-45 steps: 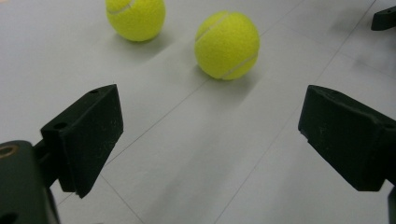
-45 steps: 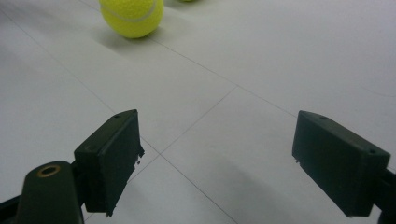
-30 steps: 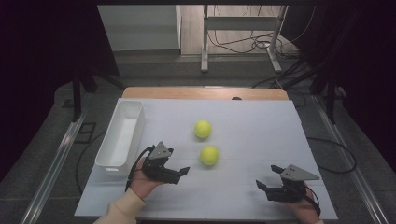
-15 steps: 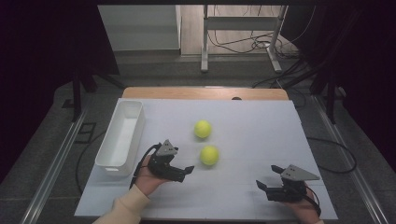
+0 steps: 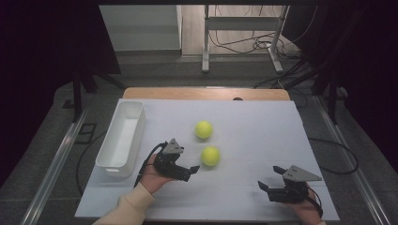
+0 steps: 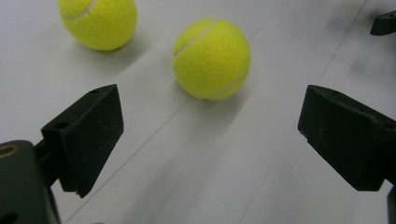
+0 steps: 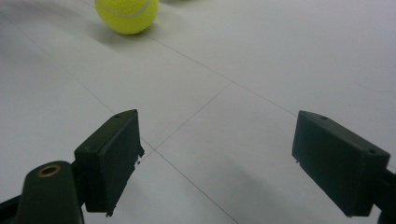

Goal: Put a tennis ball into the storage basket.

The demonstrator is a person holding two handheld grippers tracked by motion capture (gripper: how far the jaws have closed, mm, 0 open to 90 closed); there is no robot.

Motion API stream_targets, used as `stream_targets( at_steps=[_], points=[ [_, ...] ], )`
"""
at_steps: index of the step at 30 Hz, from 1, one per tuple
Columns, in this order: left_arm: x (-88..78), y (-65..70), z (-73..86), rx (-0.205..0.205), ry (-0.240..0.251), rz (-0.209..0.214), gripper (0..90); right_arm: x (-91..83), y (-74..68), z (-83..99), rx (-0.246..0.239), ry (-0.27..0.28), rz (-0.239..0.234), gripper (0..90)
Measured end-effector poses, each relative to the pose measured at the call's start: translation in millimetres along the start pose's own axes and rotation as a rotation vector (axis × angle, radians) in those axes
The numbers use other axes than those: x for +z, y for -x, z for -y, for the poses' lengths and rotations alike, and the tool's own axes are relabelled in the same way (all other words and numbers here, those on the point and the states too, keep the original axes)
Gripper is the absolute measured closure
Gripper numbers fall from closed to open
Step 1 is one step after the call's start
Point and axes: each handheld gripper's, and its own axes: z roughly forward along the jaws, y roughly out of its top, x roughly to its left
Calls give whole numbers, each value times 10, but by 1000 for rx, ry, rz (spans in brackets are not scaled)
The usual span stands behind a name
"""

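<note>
Two yellow tennis balls lie on the white table: the nearer ball [image 5: 210, 156] [image 6: 212, 59] and the farther ball [image 5: 203, 129] [image 6: 98, 21]. My left gripper [image 5: 190, 172] [image 6: 210, 116] is open, just left of the nearer ball and pointed at it; the ball lies ahead of the jaws, not between them. My right gripper [image 5: 270, 178] [image 7: 215, 126] rests open near the front right of the table with nothing between its jaws. A tennis ball [image 7: 126, 14] lies far ahead of it.
A long white bin [image 5: 121, 138] stands along the table's left side, empty as far as I can see. The table [image 5: 263, 136] has a wooden far edge. Cables and a metal stand sit on the floor beyond.
My left gripper has crept right and forward toward the nearer ball. The right gripper and both balls have stayed put.
</note>
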Motion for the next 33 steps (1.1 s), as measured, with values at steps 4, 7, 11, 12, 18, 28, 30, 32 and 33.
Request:
stream_targets(
  at_steps=[4, 7, 11, 12, 18, 28, 30, 32, 33],
  points=[
    [36, 11, -37, 5, -1, 6, 74, 0, 0, 1, -1, -2, 1, 160],
    [63, 23, -63, 7, -1, 12, 74, -2, 1, 3, -1, -2, 1, 160],
    [93, 22, -85, 10, -5, 16, 74, -3, 1, 4, 0, -2, -1, 160],
    [100, 23, -93, 9, -6, 16, 74, -3, 0, 5, -1, -3, 1, 160],
    [151, 33, -142, 17, -9, 24, 75, -3, 2, 5, -1, -3, 0, 160],
    [237, 27, -193, 14, -22, 29, 75, -3, 2, 7, -1, -4, 0, 160],
    [249, 27, -199, 14, -24, 29, 74, -5, 3, 7, -1, -6, 1, 160],
    [273, 26, -209, 14, -28, 31, 74, -5, 3, 7, -1, -6, 2, 160],
    [283, 25, -214, 14, -30, 32, 74, -5, 3, 7, -2, -6, 2, 160]
  ],
)
